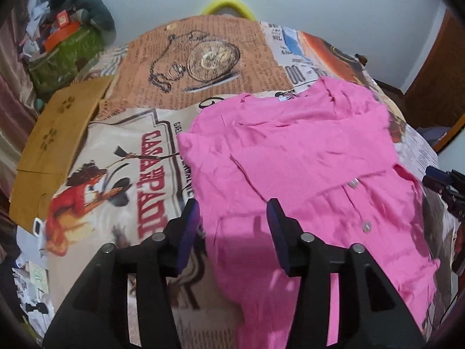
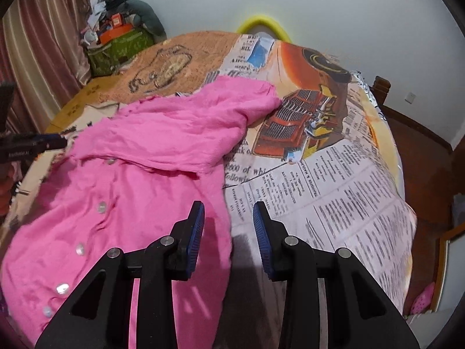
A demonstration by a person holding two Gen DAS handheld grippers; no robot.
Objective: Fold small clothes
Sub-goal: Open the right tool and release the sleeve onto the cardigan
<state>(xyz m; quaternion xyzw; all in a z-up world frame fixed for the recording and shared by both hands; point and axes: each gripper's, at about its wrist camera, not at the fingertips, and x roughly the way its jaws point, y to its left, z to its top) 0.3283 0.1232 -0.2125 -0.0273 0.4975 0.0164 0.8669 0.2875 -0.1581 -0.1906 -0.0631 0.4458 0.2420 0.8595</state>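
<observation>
A pink buttoned cardigan [image 1: 305, 157] lies spread on a bed covered by a printed bedspread [image 1: 203, 55] with newspaper text, a pocket-watch motif and an orange vintage car. The garment is partly folded: one sleeve [image 2: 180, 133] is laid across the chest, and the other sleeve [image 2: 250, 99] extends toward the car print. A row of pale buttons [image 2: 101, 206] runs down the front placket.

The left claw [image 1: 232, 218] is above the garment's near left edge, jaws parted. No cloth sits between the blue pads [image 1: 189, 232]; the fabric lies beneath them, and contact cannot be confirmed. No earlier view is available for comparison.

The right claw [image 2: 228, 221] is over the garment's right hem, where the pink fabric meets the bedspread. Its jaws stand partly open with nothing gripped between them.

Each claw shows at the edge of the other's view.

Beyond the bed, a wooden board [image 1: 61, 133] with paw-print marks lies at the left edge, a green storage box [image 2: 119, 49] piled with items stands by a curtain [image 2: 43, 29], and a yellow curved object [image 1: 229, 5] rises behind the far end against a white wall.
</observation>
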